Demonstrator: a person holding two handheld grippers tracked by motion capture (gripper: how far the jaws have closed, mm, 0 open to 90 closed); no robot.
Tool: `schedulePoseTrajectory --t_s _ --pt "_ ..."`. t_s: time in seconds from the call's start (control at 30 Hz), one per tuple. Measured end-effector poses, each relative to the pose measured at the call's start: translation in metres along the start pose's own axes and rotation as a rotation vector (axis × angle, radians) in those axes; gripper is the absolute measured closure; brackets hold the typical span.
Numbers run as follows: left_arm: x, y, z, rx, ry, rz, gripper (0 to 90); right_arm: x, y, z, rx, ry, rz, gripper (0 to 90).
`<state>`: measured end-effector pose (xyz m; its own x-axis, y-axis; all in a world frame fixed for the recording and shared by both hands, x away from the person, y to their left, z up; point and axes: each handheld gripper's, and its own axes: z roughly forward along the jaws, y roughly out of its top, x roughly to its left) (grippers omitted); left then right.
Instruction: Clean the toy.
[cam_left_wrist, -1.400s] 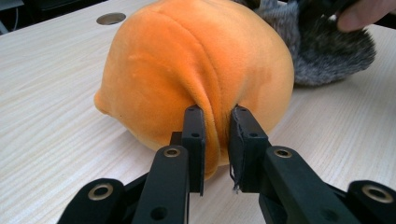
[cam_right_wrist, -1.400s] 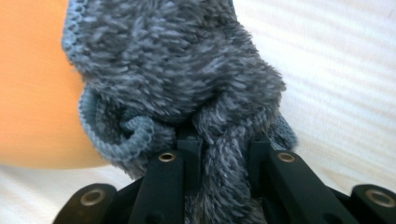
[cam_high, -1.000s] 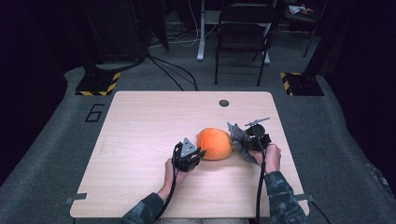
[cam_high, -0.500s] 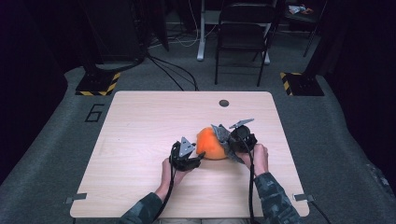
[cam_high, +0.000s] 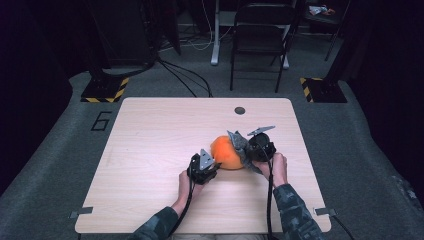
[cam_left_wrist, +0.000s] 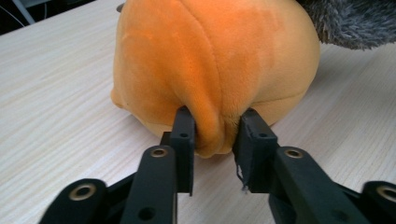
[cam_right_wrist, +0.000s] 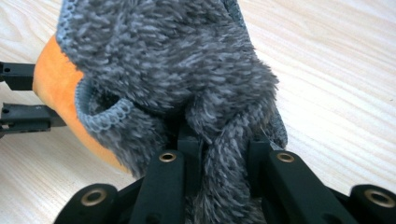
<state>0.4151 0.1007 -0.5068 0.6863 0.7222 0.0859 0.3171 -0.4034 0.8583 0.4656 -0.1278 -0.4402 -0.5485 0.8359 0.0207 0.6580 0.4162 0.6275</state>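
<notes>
High view: dark room, grey carpet floor, black folding chair top centre, two hazard-striped bases at the upper left and upper right. Light wood table fills the middle; small dark round cap near its far edge. No containers. Orange plush ball sits right of table centre, partly inside a grey fuzzy cover on its right side; long axis runs roughly left-right, orange end pointing left. Left gripper just closed in, jaws pinching a fold of orange plush at the ball's lower left. Right gripper clenched on a bunch of the grey cover.
</notes>
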Motion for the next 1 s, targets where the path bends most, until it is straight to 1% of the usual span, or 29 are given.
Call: schedulePoseTrajectory --t_s 0.03,0.07,0.13,0.2,0.27,0.3,0.37,0.4,0.43,0.5,0.53,0.57,0.6,0.63,0.67,0.7,0.8,0.83,0.9,0.93,0.97,1.0 --pt "0.0 0.001 -0.001 -0.001 0.001 0.003 72.2 0.0 0.001 -0.002 -0.005 -0.006 -0.004 74.9" --pt "0.0 0.001 -0.001 -0.004 -0.004 -0.004 73.6 -0.001 0.002 -0.005 -0.009 0.0 0.0 74.9" --pt "0.001 0.003 -0.003 -0.011 -0.01 -0.02 75.7 -0.001 0.004 -0.011 -0.021 -0.01 -0.003 74.8" --pt "0.001 0.006 -0.004 -0.015 -0.014 -0.015 76.8 0.0 0.007 -0.017 -0.033 -0.013 -0.011 74.7" --pt "0.001 0.007 -0.006 -0.018 -0.028 -0.024 77.6 0.003 0.01 -0.023 -0.048 -0.012 -0.016 74.7" --pt "0.001 0.009 -0.008 -0.016 -0.036 -0.024 77.9 0.006 0.012 -0.027 -0.054 -0.013 -0.014 74.7" --pt "0.001 0.012 -0.011 -0.021 -0.043 -0.017 78.4 0.013 0.016 -0.033 -0.071 -0.011 -0.035 74.7" --pt "0.001 0.014 -0.013 -0.029 -0.05 -0.02 78.6 0.018 0.019 -0.037 -0.08 -0.008 -0.044 74.7" --pt "0.001 0.016 -0.015 -0.035 -0.054 -0.022 78.7 0.023 0.021 -0.04 -0.092 -0.007 -0.066 74.7" --pt "0.001 0.019 -0.019 -0.04 -0.068 -0.038 78.7 0.036 0.025 -0.043 -0.098 0.003 -0.095 74.7" --pt "0.0 0.02 -0.02 -0.045 -0.073 -0.046 78.7 0.042 0.027 -0.043 -0.103 0.003 -0.116 74.7" --pt "-0.001 0.02 -0.021 -0.047 -0.082 -0.051 78.7 0.048 0.027 -0.04 -0.096 0.0 -0.126 74.6" --pt "-0.002 0.021 -0.022 -0.04 -0.086 -0.039 78.7 0.052 0.028 -0.036 -0.087 -0.007 -0.141 74.6" --pt "-0.004 0.021 -0.021 -0.032 -0.086 -0.038 78.6 0.054 0.028 -0.03 -0.068 -0.018 -0.151 74.6" --pt "-0.003 0.02 -0.02 -0.025 -0.089 -0.039 78.6 0.055 0.027 -0.024 -0.058 -0.038 -0.163 74.6" --pt "-0.003 0.019 -0.019 -0.027 -0.09 -0.049 78.6 0.055 0.026 -0.022 -0.055 -0.039 -0.151 74.6" --pt "-0.002 0.018 -0.018 -0.026 -0.093 -0.05 78.5 0.049 0.025 -0.02 -0.046 -0.037 -0.146 74.7" --pt "-0.002 0.018 -0.017 -0.027 -0.091 -0.047 78.4 0.048 0.024 -0.019 -0.044 -0.035 -0.132 74.7" --pt "-0.002 0.017 -0.017 -0.02 -0.098 -0.048 78.5 0.043 0.022 -0.018 -0.036 -0.049 -0.13 74.7" --pt "-0.001 0.017 -0.017 -0.02 -0.096 -0.048 78.3 0.041 0.021 -0.017 -0.032 -0.055 -0.116 74.7" --pt "-0.001 0.017 -0.016 -0.02 -0.098 -0.057 78.3 0.037 0.019 -0.017 -0.03 -0.053 -0.114 74.7" --pt "-0.001 0.017 -0.016 -0.022 -0.096 -0.054 78.2 0.035 0.018 -0.016 -0.023 -0.063 -0.103 74.7"
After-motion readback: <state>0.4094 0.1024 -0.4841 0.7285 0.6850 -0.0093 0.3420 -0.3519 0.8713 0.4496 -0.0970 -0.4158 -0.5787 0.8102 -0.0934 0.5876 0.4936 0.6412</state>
